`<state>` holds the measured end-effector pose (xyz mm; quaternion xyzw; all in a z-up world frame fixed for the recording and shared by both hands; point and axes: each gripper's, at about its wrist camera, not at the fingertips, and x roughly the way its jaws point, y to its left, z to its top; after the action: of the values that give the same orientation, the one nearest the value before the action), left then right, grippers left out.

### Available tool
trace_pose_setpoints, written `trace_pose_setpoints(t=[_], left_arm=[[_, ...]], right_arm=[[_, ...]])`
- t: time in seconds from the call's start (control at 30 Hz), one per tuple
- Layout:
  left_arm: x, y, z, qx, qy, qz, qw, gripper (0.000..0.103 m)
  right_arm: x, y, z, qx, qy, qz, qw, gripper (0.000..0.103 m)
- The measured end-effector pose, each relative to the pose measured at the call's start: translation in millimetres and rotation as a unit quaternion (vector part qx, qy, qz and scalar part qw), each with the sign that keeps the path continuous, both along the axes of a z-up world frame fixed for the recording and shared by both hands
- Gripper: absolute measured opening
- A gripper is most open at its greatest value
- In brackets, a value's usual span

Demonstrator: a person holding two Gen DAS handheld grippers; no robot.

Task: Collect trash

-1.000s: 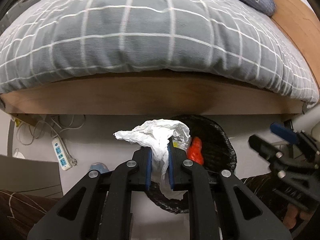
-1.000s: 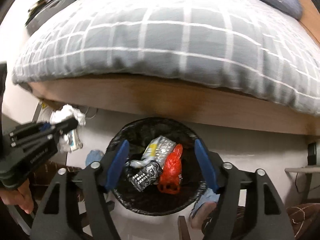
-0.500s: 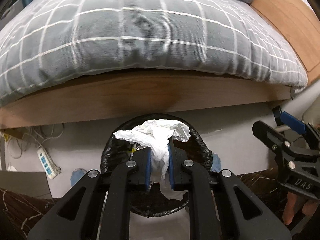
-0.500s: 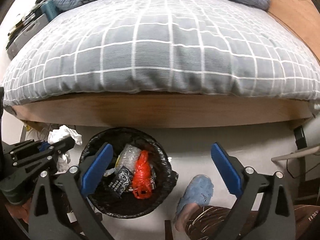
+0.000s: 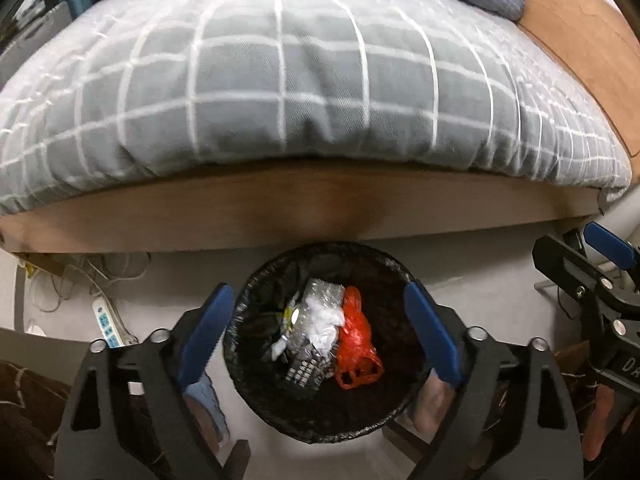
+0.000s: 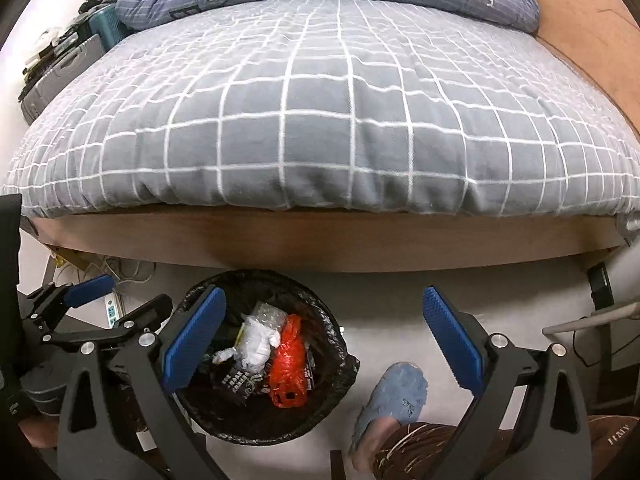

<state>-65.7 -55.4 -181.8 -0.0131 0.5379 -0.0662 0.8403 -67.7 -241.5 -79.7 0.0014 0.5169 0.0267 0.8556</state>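
Note:
A round black-lined trash bin (image 5: 392,408) stands on the floor by the bed. Inside lie a crumpled white tissue (image 5: 322,322), a red plastic bag (image 5: 356,344), a clear wrapper and a dark packet. My left gripper (image 5: 320,332) is open and empty right above the bin. The bin also shows in the right wrist view (image 6: 336,376), with the tissue (image 6: 258,342) and the red bag (image 6: 288,368) in it. My right gripper (image 6: 320,336) is open and empty, to the right of the bin. The left gripper appears in the right wrist view (image 6: 116,296).
A bed with a grey checked duvet (image 6: 320,120) and wooden frame (image 5: 280,208) fills the back. A power strip (image 5: 106,320) and cables lie on the floor left. A blue slipper (image 6: 390,404) on a foot is right of the bin.
My left gripper has opened and the white tissue has dropped into the bin. My right gripper has moved right and up, away from the bin, still open.

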Motion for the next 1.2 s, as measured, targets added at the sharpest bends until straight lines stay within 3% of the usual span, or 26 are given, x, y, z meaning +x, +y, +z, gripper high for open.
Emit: trace_pose_setpoints(t=[0.07, 0.27, 0.43, 0.63, 0.9, 1.2], left_arm=[[-3.0, 7.1, 14.5, -0.001, -0.018, 0.007, 0.9998, 0.097], [-11.6, 23.8, 67.0, -0.004, -0.064, 0.027, 0.9976, 0.097], [-25.7, 35.1, 120.2, 0.009, -0.113, 0.037, 0.9929, 0.097], [-47.4, 39.1, 158.1, 0.006, -0.139, 0.032, 0.9897, 0.097], [-63.7, 38.5, 177.0, 0.0, -0.151, 0.033, 0.988, 0.097], [-66.3, 36.5, 177.8, 0.001, -0.149, 0.031, 0.9883, 0.096]], right_arm=[[-0.4, 3.7, 14.4, 0.002, -0.016, 0.002, 1.0, 0.095], [-5.1, 11.6, 57.5, -0.028, -0.051, -0.01, 0.998, 0.095], [-17.9, 14.2, 95.2, -0.025, -0.08, -0.013, 0.996, 0.095], [-40.8, 17.6, 136.5, -0.016, -0.11, -0.012, 0.994, 0.095], [-57.9, 15.8, 158.6, -0.01, -0.127, -0.016, 0.992, 0.095], [-57.3, 14.8, 158.6, -0.011, -0.125, -0.016, 0.992, 0.095]])
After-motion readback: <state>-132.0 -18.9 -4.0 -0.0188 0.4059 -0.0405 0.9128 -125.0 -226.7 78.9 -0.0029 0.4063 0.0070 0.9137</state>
